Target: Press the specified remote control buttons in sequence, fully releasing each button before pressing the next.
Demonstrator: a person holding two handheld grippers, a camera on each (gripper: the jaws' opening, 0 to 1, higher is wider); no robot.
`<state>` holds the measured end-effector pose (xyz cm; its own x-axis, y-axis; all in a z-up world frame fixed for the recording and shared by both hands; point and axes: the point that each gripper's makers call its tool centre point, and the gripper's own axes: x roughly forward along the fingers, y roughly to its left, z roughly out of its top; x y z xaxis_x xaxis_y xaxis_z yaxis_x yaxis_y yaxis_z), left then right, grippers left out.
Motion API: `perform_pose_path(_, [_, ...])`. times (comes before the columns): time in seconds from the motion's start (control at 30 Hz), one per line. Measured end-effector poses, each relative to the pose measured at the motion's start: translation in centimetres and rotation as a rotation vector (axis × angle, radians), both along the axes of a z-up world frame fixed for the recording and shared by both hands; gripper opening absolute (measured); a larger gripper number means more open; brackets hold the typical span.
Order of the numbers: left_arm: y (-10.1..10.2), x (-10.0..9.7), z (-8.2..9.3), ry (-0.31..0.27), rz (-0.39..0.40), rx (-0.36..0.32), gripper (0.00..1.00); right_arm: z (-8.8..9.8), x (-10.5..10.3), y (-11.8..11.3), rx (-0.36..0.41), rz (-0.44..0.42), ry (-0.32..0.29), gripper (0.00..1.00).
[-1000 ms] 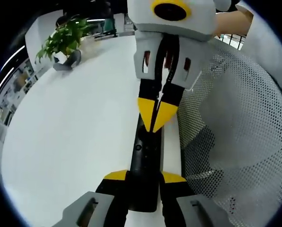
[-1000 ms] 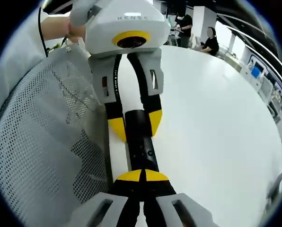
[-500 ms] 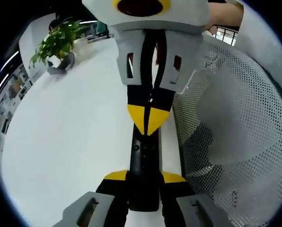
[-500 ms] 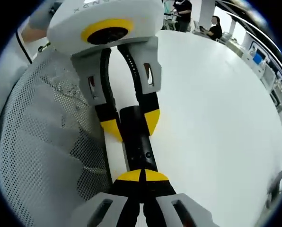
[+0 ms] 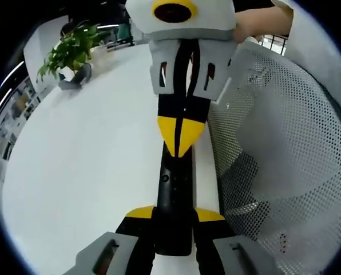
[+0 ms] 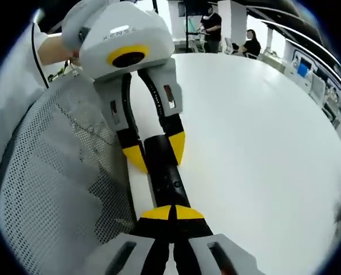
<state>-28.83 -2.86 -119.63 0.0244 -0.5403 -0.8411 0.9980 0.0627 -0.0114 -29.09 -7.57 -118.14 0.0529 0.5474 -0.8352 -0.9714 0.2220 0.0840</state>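
A slim black remote (image 5: 175,183) lies lengthwise along the edge of a white table (image 5: 90,160). My left gripper (image 5: 173,214) is shut on the remote's near end, with a yellow pad on each side. My right gripper (image 5: 182,142) comes in from the top of the left gripper view, shut, and its joined yellow tips rest on the remote's far part. In the right gripper view, my right gripper (image 6: 171,212) is shut with its tips down on the remote (image 6: 167,180). Beyond it, my left gripper (image 6: 156,152) clamps the remote's other end.
A grey mesh chair back (image 5: 285,160) stands close beside the remote, also in the right gripper view (image 6: 50,172). A potted plant (image 5: 73,48) stands at the table's far end. People (image 6: 210,23) are in the room behind. A hand (image 5: 262,20) holds the right gripper.
The right gripper tipped nearer and then back a little while its tips stayed on the remote. The left gripper kept its hold. Both views shifted slightly.
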Motion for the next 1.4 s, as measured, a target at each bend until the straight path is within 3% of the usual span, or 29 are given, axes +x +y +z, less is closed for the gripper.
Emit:
perform_pose_path(0.13, [0.0, 0.0, 0.1, 0.002, 0.007, -0.010, 0.25, -0.1, -0.1, 0.0, -0.029, 0.027, -0.027, 0.00])
perform_pose_path(0.23, [-0.1, 0.0, 0.1, 0.002, 0.000, 0.001, 0.25, -0.3, -0.1, -0.1, -0.137, 0.147, -0.126, 0.00])
perform_pose_path(0.3, [0.0, 0.0, 0.1, 0.003, -0.003, 0.004, 0.25, -0.4, -0.1, 0.1, -0.184, 0.154, -0.142, 0.00])
perform_pose_path(0.4, [0.0, 0.0, 0.1, 0.002, -0.002, -0.005, 0.25, -0.4, 0.1, 0.0, -0.154, 0.134, -0.131, 0.00])
perform_pose_path(0.53, [0.0, 0.0, 0.1, 0.002, -0.002, -0.016, 0.25, -0.2, 0.3, 0.0, 0.005, -0.037, -0.047, 0.00])
perform_pose_path(0.6, [0.0, 0.0, 0.1, 0.002, -0.001, -0.013, 0.25, 0.0, 0.2, -0.1, 0.059, -0.031, -0.050, 0.00])
perform_pose_path(0.7, [0.0, 0.0, 0.1, 0.001, 0.001, -0.010, 0.25, 0.1, 0.3, 0.0, 0.115, -0.127, 0.009, 0.00])
perform_pose_path(0.83, [0.0, 0.0, 0.1, 0.002, 0.001, -0.016, 0.25, 0.0, 0.2, 0.1, 0.059, -0.035, -0.079, 0.00])
perform_pose_path(1.03, [0.0, 0.0, 0.2, 0.002, -0.014, -0.017, 0.25, -0.2, 0.1, 1.0, 0.037, -0.007, -0.122, 0.00])
perform_pose_path(1.07, [0.0, 0.0, 0.2, 0.004, -0.017, -0.016, 0.24, -0.2, 0.1, 0.9, 0.002, 0.036, -0.141, 0.00])
perform_pose_path(1.17, [0.0, 0.0, 0.1, 0.004, -0.024, -0.010, 0.24, -0.4, 0.2, 1.0, -0.092, 0.012, -0.126, 0.00])
perform_pose_path(1.27, [0.0, 0.0, 0.1, 0.005, -0.027, -0.008, 0.24, -0.5, 0.3, 1.2, -0.155, 0.084, -0.185, 0.00])
perform_pose_path(1.4, [0.1, 0.0, 0.1, 0.005, -0.025, -0.014, 0.24, -0.4, 0.4, 1.0, -0.089, -0.028, -0.133, 0.00])
